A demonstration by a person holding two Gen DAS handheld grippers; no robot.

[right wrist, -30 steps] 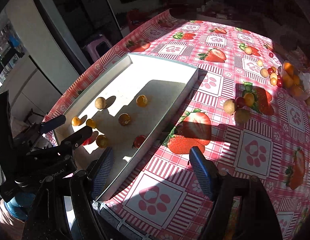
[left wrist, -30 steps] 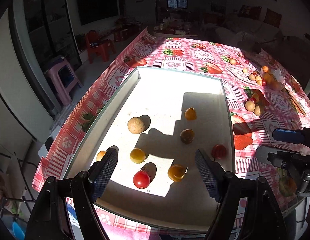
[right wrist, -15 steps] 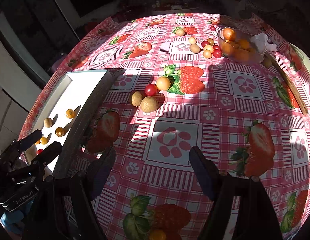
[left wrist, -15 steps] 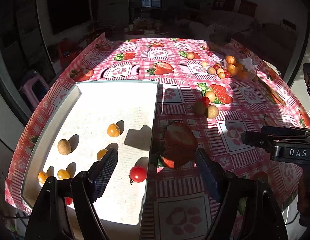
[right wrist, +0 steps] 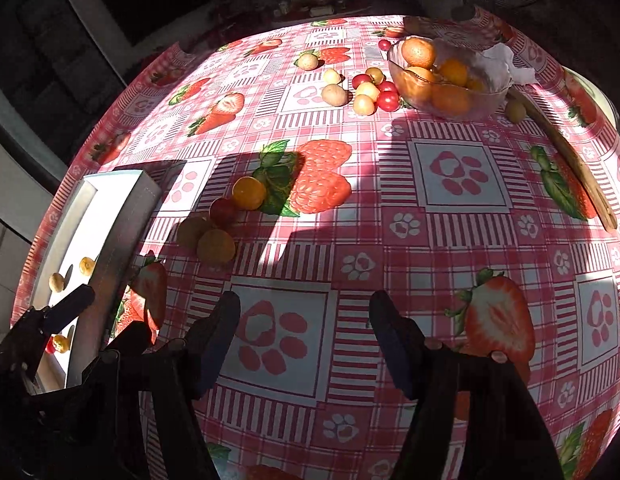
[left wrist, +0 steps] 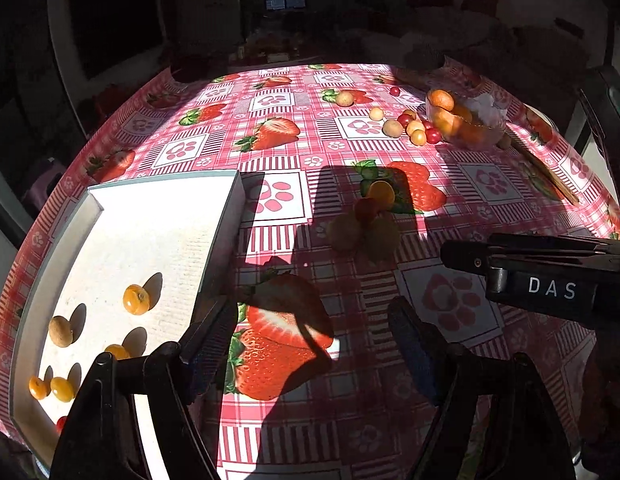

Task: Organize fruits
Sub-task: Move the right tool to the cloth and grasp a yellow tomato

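A white tray (left wrist: pixel 225 216) at the table's left holds several small fruits, among them an orange one (left wrist: pixel 136 299); it also shows in the right wrist view (right wrist: pixel 125 224). A cluster of small fruits (left wrist: pixel 364 220) lies in shadow mid-table, seen too in the right wrist view (right wrist: pixel 221 220). More fruits (right wrist: pixel 366 92) lie beside a glass bowl (right wrist: pixel 450 96) of oranges at the far right. My left gripper (left wrist: pixel 314 340) is open and empty over the tablecloth just right of the tray. My right gripper (right wrist: pixel 303 332) is open and empty nearer the front.
A wooden stick (right wrist: pixel 570 160) lies at the right edge of the table. A white tissue (right wrist: pixel 506 60) sits in the bowl. The right gripper's body (left wrist: pixel 550 276) reaches into the left wrist view. Dark room furniture stands beyond the far edge.
Both grippers have swung to the right, away from the tray and toward the middle of the table. The fruit cluster has come closer. Both jaws stay open.
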